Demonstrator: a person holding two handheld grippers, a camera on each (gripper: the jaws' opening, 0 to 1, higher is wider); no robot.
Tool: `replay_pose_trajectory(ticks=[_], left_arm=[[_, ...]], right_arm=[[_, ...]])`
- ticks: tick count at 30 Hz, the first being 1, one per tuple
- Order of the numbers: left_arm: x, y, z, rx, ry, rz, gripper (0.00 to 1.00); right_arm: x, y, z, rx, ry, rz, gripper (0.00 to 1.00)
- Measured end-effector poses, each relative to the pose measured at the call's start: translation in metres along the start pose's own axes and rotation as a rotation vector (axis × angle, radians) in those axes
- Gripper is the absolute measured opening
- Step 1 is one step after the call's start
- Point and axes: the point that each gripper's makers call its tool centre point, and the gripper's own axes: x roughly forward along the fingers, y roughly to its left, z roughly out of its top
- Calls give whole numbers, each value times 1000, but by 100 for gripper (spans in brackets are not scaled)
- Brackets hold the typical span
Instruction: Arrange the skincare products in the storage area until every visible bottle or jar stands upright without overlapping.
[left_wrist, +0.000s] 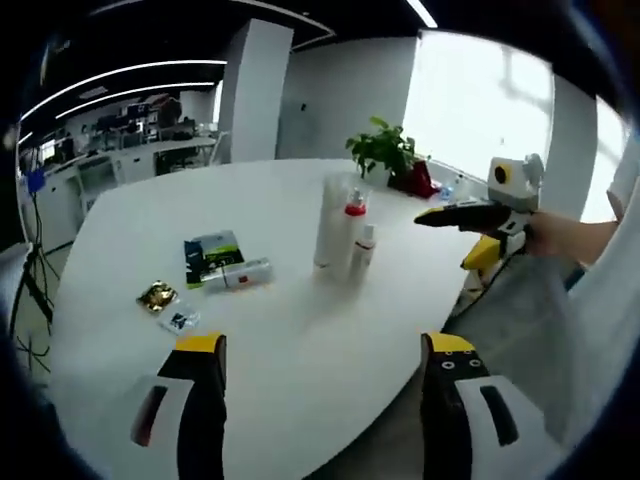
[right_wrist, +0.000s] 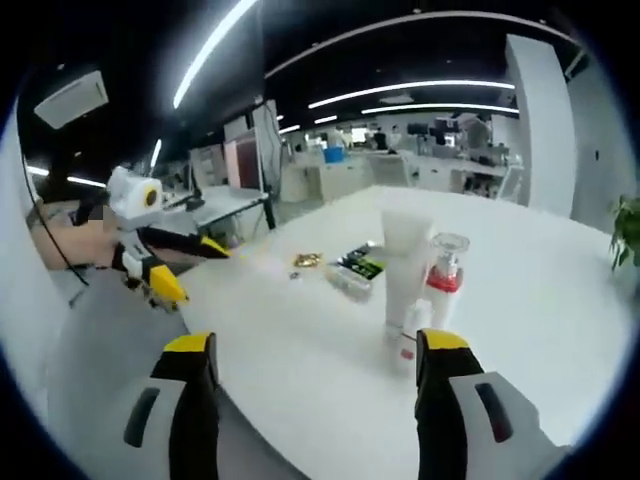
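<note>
Both claws hung with jaws wide and nothing between them, the left claw and right claw just off the white surface. Ahead of the left claw stood a tall white tube, a red-capped bottle and a small bottle, close together; a silver tube lay on its side to their left, beside a dark box.

- Left gripper hangs open over the table's near edge.
- Three bottles stand upright mid-table; another bottle lies flat beside a dark box.
- Right gripper hovers past the right edge.
</note>
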Motion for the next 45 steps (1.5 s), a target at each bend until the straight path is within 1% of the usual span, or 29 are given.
replay_pose_trajectory(ticks=[3,9,14,15,17,18,19,21,26,28,29,31,32,34,36,42,45], left_arm=[[-6,3,-5,0,8,13,75],[-16,7,-10,-21,7,30,77],[-25,7,-19,-38,16,44,81],[-27,7,-18,-38,11,47,82],[-28,8,-9,-39,-30,53,83],[-28,11,-6,-48,-53,60,85],[-29,12,-6,-53,-58,64,87],[-29,11,-6,-58,-63,70,91],[-30,11,-4,-65,-78,70,95],[-30,13,-4,-58,-86,77,93],[-32,16,-3,-36,-94,93,93],[-33,16,-2,-41,-101,94,95],[-33,15,-1,-54,-108,91,96],[-34,17,0,-53,-114,99,97],[-34,15,0,-59,-120,91,97],[-34,17,-1,-60,-123,95,95],[-35,18,1,-59,-135,97,96]], right_arm=[[-4,3,2,20,-24,3,84],[-7,3,2,29,-25,-6,85],[-8,4,2,19,-15,-16,87],[-8,5,2,24,-12,-16,87],[-8,8,2,27,-16,-17,89],[-8,8,1,27,-14,-18,89],[-8,9,0,29,-8,-16,90],[-7,9,-2,22,1,-19,91],[-6,7,-7,31,19,-29,96],[-6,6,-10,27,33,-37,97],[-6,5,-12,26,40,-39,98],[-6,5,-11,13,40,-48,99],[-6,4,-10,7,38,-52,99],[-6,4,-10,13,40,-53,99],[-6,4,-12,19,47,-51,99],[-2,11,-18,-10,86,-37,99],[-1,12,-20,-9,99,-29,99]])
